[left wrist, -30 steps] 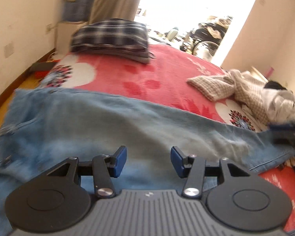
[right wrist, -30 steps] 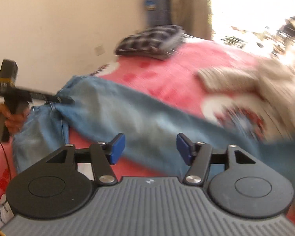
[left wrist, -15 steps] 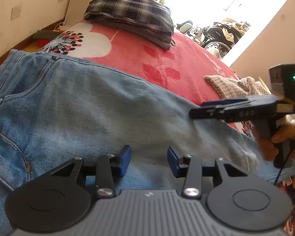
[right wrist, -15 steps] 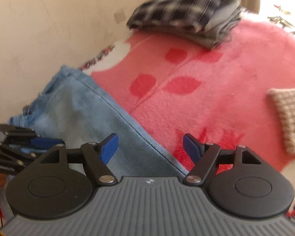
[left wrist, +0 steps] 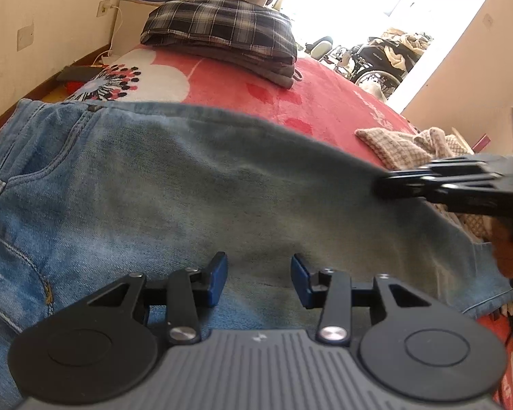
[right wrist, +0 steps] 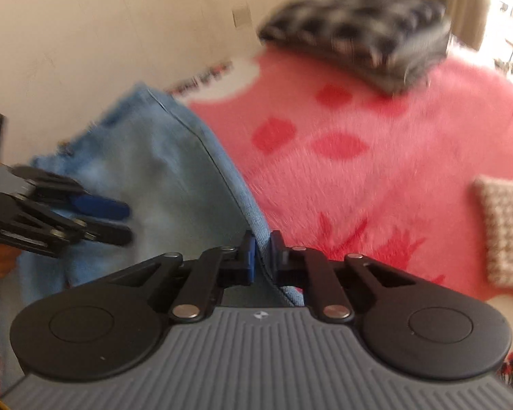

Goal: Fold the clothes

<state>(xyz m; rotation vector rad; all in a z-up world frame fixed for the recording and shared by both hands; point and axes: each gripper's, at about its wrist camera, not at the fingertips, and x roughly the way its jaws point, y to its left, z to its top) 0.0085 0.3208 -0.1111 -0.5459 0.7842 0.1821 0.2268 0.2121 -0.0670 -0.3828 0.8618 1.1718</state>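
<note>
Two hand-held grippers work over one pair of jeans (left wrist: pixel 195 184) spread across a bed with a red flowered blanket (left wrist: pixel 328 102). From the left wrist view, the left hand-held gripper (left wrist: pixel 259 278) hangs over the denim with its blue pads parted and only flat fabric showing in the gap; nothing is pinched, and whether the pads touch the cloth I cannot tell. The jeans fill the middle of this view, waistband and pocket seams toward 9 o'clock, the leg running off toward 3 o'clock. At 3 o'clock the right hand-held gripper (left wrist: pixel 386 184) reaches in over the far edge of the leg, a person's hand (left wrist: pixel 509 256) behind it. A folded plaid stack (left wrist: pixel 222 30) lies at 12 o'clock, and a checked beige garment (left wrist: pixel 393 143) at 2 o'clock. From the right wrist view, which is blurred, the right hand-held gripper (right wrist: pixel 262 256) has just been closing and its jaws now stand nearly together, pinching the seamed edge of the jeans (right wrist: pixel 174 184) directly between the pads. The denim spreads from there toward 10 o'clock, where the left hand-held gripper (right wrist: pixel 126 222) shows at 9 o'clock, its jaws apart above the fabric. Red blanket (right wrist: pixel 376 171) fills the side toward 2 o'clock.
</note>
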